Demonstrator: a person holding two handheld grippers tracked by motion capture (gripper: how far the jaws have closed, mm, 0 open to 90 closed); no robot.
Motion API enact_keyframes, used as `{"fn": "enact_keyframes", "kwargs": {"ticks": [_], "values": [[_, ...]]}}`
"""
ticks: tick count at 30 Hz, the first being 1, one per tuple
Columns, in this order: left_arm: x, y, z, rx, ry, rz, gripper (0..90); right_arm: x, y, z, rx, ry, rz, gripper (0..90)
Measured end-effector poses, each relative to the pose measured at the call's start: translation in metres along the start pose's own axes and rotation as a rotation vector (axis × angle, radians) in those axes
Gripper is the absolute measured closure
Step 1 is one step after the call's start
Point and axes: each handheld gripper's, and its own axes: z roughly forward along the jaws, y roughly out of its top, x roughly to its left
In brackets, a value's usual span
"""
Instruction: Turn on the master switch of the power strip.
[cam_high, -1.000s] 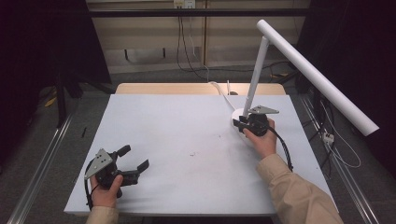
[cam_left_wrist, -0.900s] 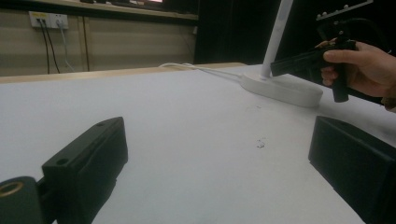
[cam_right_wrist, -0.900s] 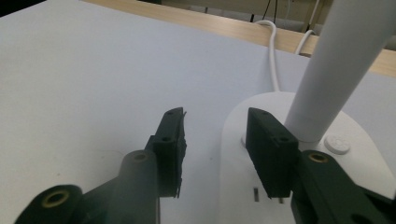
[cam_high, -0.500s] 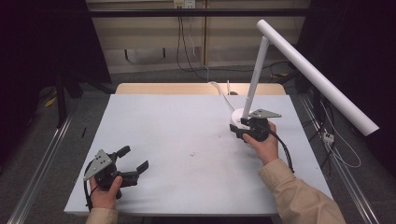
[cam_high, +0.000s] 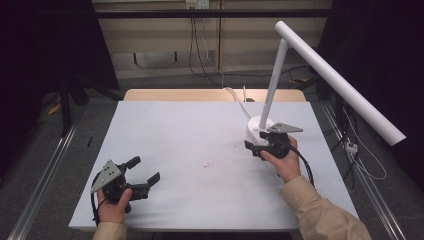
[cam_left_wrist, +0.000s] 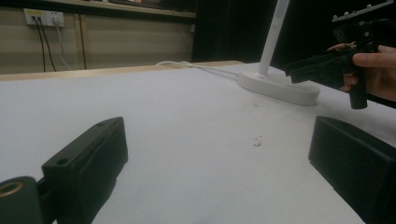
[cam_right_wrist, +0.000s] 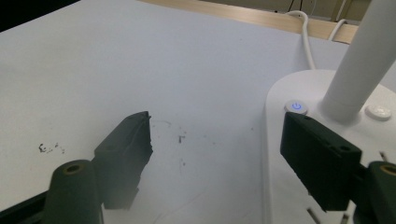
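White lamp (cam_high: 280, 75) w/ blue-lit button (cam_right_wrist: 296, 106), pale grey table (cam_high: 190, 150), black tools, beige sleeves.

Layout: 2 grippers and 1 lamp on the table (cam_high: 200, 130).

Left gripper (cam_high: 142, 177) sits at the near left corner of the table, jaws apart, pointing right toward the centre. Lamp base (cam_high: 260, 131) stands far right; its stem (cam_high: 272, 85) rises from it and its cable (cam_high: 237, 97) runs back to the far edge. Right gripper (cam_high: 255, 148) hovers just beside the base's near edge, 1 jaw over the base below the power button (cam_right_wrist: 296, 106), the other over bare table. Small specks (cam_high: 206, 164) lie between the grippers.
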Motion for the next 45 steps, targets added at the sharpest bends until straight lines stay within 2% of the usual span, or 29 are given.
{"fn": "enact_keyframes", "kwargs": {"ticks": [21,33,45], "values": [[0.0,0.0,0.001,0.006,-0.001,0.002,4.3,0.006,-0.015,-0.02,-0.008,0.032,0.005,18.3],[0.0,-0.001,0.001,0.008,-0.003,0.003,4.3,0.012,-0.023,-0.031,-0.02,0.049,-0.018,17.1],[0.0,0.0,0.0,-0.001,0.001,-0.003,4.3,0.017,-0.032,-0.038,-0.028,0.073,-0.018,16.2]]}}
